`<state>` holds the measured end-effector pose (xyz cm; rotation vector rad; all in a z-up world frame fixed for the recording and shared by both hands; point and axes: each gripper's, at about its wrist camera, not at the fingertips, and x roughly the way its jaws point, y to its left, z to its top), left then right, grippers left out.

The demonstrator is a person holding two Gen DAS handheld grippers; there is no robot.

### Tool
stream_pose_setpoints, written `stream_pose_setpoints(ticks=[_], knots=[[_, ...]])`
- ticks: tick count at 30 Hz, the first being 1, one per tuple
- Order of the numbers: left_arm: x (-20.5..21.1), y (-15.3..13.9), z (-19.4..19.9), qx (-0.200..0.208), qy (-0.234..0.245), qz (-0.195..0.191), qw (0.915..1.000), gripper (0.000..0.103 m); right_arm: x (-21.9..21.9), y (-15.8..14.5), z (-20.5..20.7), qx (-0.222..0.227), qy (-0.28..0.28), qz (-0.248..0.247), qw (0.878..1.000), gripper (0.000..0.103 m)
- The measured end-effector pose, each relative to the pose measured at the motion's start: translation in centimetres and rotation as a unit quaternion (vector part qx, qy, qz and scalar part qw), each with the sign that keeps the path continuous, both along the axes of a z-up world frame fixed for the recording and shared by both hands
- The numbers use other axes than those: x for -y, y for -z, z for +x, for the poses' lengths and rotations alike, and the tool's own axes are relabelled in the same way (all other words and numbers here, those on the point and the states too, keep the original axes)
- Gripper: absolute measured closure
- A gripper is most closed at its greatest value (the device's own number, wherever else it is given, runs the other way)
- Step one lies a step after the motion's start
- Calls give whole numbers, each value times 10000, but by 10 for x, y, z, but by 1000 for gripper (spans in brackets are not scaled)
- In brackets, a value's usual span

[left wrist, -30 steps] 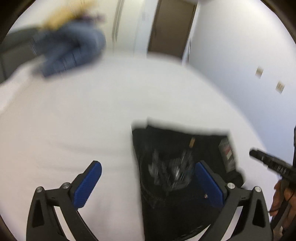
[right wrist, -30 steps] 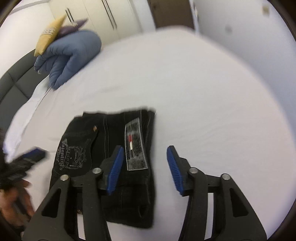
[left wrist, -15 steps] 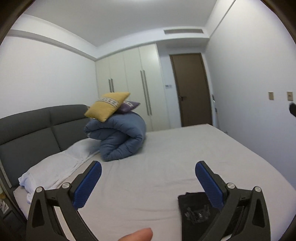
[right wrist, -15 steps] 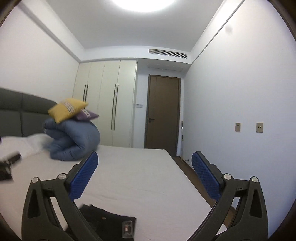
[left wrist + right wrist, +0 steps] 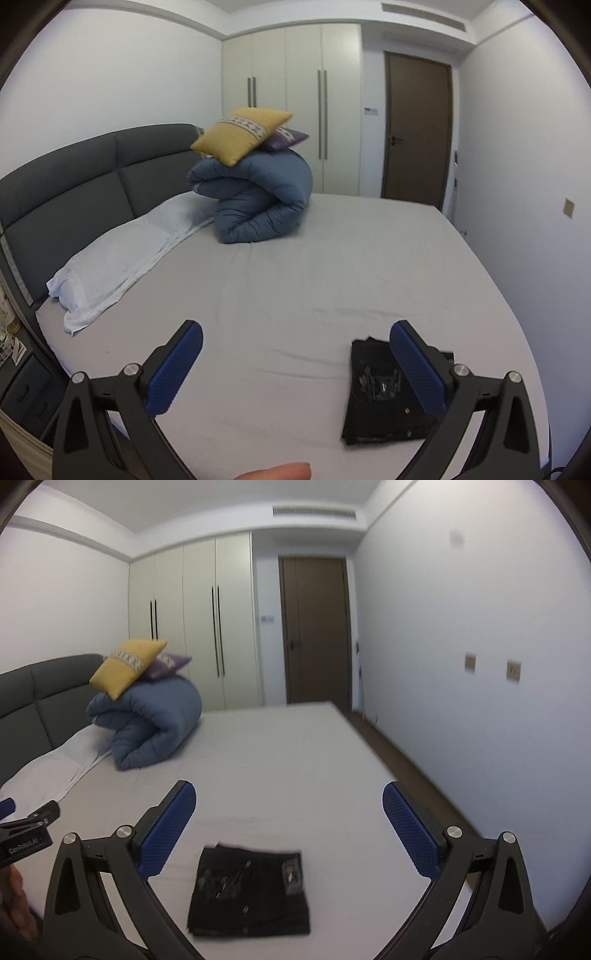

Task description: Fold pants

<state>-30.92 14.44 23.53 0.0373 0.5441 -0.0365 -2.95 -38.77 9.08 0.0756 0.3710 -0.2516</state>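
Both handheld grippers hover above a bed, angled slightly downward, jaws spread wide and holding nothing. The left gripper (image 5: pixel 295 354) frames bare sheet between its ribbed blue pads (image 5: pixel 177 369); a fingertip (image 5: pixel 277 472) of the person holding it pokes in at the bottom edge. The right gripper (image 5: pixel 288 823) is likewise fully parted, with the tip of the other tool visible at the far left of its view.

The pants (image 5: pixel 251 893) — black denim, folded into a compact rectangle with a pale printed design and a small tag on top — lie flat near the closest edge of the bed (image 5: pixel 332 266), below and between the right gripper's fingers, touching neither tool.

The light grey sheet is smooth with faint creases. Farther off, a rolled blue quilt (image 5: pixel 262 199) carries a yellow cushion (image 5: pixel 240 134) and a purple one, beside a white pillow (image 5: pixel 122 254) against a dark grey padded headboard (image 5: pixel 74 192). Cream wardrobes (image 5: pixel 199 627) and a brown door (image 5: pixel 316 627) close the white-walled room.
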Motion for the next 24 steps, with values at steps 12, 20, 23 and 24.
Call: stream_pose_setpoints(ticks=[12, 20, 23, 24], knots=[[8, 34, 41, -321, 90, -1, 9994, 0, -5, 34, 5, -258, -14, -184, 9995, 0], [11, 45, 47, -347, 82, -2, 9994, 0, -17, 43, 11, -405, -188, -295, 9986, 0], [14, 48, 45, -349, 69, 10, 9994, 0, -21, 45, 12, -420, -227, -312, 9984, 0], [14, 50, 46, -361, 68, 8, 9993, 0, -22, 45, 13, -421, -235, -320, 9983, 0]])
